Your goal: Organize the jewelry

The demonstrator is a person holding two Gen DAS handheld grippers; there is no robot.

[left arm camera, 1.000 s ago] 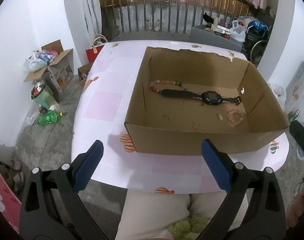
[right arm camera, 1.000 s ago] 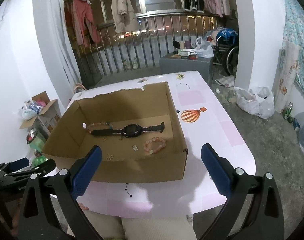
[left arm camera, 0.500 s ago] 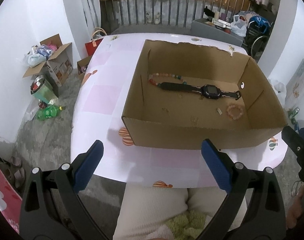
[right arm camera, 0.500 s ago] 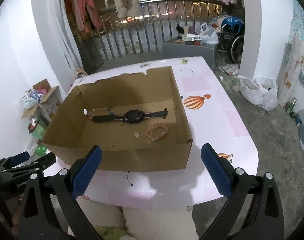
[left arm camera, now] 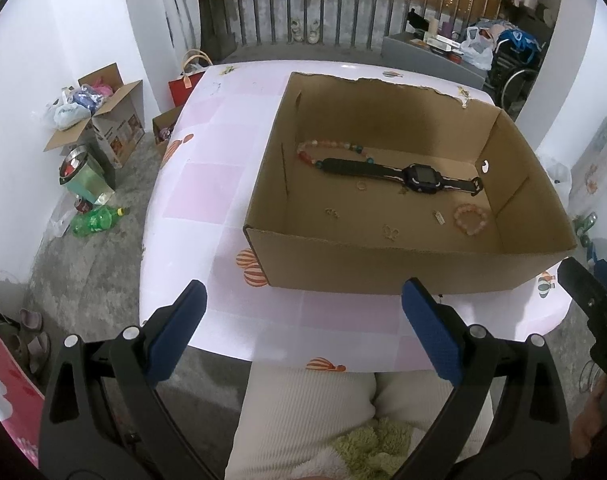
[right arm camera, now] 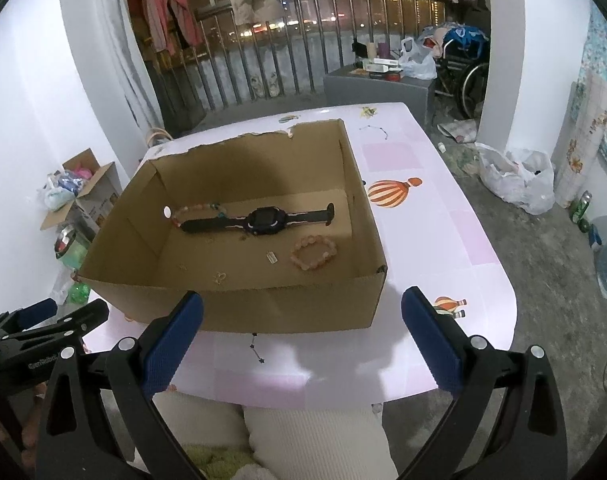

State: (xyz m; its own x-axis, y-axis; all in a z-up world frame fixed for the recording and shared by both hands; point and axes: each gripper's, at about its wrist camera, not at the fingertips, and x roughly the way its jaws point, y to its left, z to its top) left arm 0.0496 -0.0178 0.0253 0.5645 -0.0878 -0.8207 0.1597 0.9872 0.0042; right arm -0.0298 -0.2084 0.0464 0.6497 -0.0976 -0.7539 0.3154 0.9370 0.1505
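Observation:
An open cardboard box [left arm camera: 403, 268] [right arm camera: 287, 308] stands on the pink table. Inside lie a black watch [left arm camera: 403, 172] [right arm camera: 263, 220], a multicoloured bead string [left arm camera: 327, 146] [right arm camera: 195, 210], a pink bead bracelet [left arm camera: 471, 219] [right arm camera: 314, 254], a small tag [left arm camera: 438, 217] [right arm camera: 271, 258] and a few tiny gold pieces [left arm camera: 390, 232] [right arm camera: 220, 277]. My left gripper [left arm camera: 303, 332] is open, held off the table's near edge with nothing between its fingers. My right gripper [right arm camera: 303, 336] is open too, in front of the box's near wall.
The pink table [left arm camera: 207, 184] [right arm camera: 443, 216] has balloon prints. A person's lap in cream trousers [left arm camera: 303, 412] sits under both grippers. Boxes, bags and a green bottle [left arm camera: 93, 220] lie on the floor at left; white bags [right arm camera: 515, 180] lie at right.
Both grippers have pulled back and risen a little, so the box sits farther off and more of the lap shows. Both stayed open; the jewelry has not moved.

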